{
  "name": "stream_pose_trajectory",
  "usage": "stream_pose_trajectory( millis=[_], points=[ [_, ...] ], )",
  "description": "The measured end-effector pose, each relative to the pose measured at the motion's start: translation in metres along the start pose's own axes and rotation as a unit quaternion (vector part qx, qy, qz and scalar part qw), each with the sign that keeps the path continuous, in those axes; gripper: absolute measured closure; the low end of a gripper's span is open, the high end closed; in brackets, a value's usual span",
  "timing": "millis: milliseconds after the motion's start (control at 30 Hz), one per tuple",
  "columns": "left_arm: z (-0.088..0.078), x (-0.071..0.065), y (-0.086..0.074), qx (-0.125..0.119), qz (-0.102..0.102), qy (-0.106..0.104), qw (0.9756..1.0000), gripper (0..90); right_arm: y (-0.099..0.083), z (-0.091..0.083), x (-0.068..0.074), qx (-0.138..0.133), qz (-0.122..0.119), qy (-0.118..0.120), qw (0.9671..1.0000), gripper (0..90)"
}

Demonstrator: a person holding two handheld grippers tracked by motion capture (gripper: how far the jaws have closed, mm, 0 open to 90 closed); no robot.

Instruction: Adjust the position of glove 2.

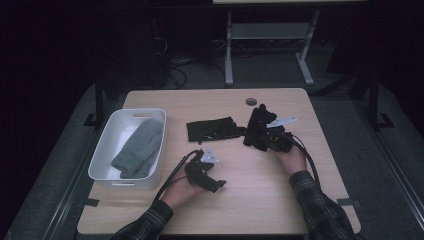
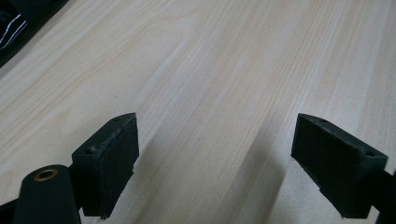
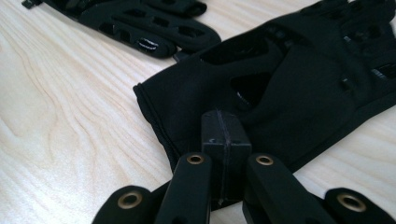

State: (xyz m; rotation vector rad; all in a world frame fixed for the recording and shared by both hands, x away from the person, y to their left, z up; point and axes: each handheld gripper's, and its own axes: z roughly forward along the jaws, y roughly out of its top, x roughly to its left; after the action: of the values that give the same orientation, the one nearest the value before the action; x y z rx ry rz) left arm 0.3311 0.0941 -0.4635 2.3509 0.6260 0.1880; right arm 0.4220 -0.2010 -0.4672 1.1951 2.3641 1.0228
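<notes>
Two black gloves are on the wooden table (image 1: pixel 250 200). One glove (image 1: pixel 212 130) (image 3: pixel 140 23) lies flat at the centre, and its edge shows in the left gripper view (image 2: pixel 14 23). My right gripper (image 1: pixel 262 142) (image 3: pixel 226 135) is shut on the cuff of the other black glove (image 1: pixel 260 125) (image 3: pixel 280 88), to the right of the first, its pads pressed together at the cuff edge. Near the front, my left gripper (image 1: pixel 209 172) (image 2: pixel 215 154) is open low over bare wood, with nothing between its pads (image 2: pixel 112 158).
A white bin (image 1: pixel 107 150) at the table's left holds a grey knitted piece (image 1: pixel 140 147). A round cable hole (image 1: pixel 251 101) sits near the far edge. Beyond the table stand a white frame (image 1: pixel 270 35) and cables on a dark floor.
</notes>
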Motion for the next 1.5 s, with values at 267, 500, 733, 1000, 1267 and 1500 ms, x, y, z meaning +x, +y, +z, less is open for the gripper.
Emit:
stream_pose_trajectory(
  millis=[267,500,733,1000,1267,1500],
  points=[
    [-0.001,0.002,-0.001,0.003,-0.002,0.006,1.0000,14.6,-0.009,-0.011,0.001,0.017,0.005,0.014,0.9997,90.0],
    [-0.004,0.006,0.000,0.004,-0.001,0.011,0.9999,14.6,-0.023,-0.026,0.008,0.031,0.004,0.014,0.9994,90.0],
    [-0.007,0.008,0.001,0.005,-0.003,0.010,0.9999,15.2,-0.041,-0.044,0.018,0.044,0.005,0.024,0.9987,90.0],
    [-0.008,0.009,0.001,0.004,-0.005,0.011,0.9999,15.4,-0.061,-0.066,0.035,0.055,-0.007,0.054,0.9970,90.0],
    [-0.007,0.009,0.001,0.005,-0.007,0.009,0.9999,15.9,-0.079,-0.085,0.056,0.066,-0.033,0.077,0.9943,90.0],
    [-0.009,0.013,0.004,0.009,-0.006,0.009,0.9999,21.3,-0.095,-0.102,0.075,0.066,-0.056,0.094,0.9918,82.6]
  ],
)
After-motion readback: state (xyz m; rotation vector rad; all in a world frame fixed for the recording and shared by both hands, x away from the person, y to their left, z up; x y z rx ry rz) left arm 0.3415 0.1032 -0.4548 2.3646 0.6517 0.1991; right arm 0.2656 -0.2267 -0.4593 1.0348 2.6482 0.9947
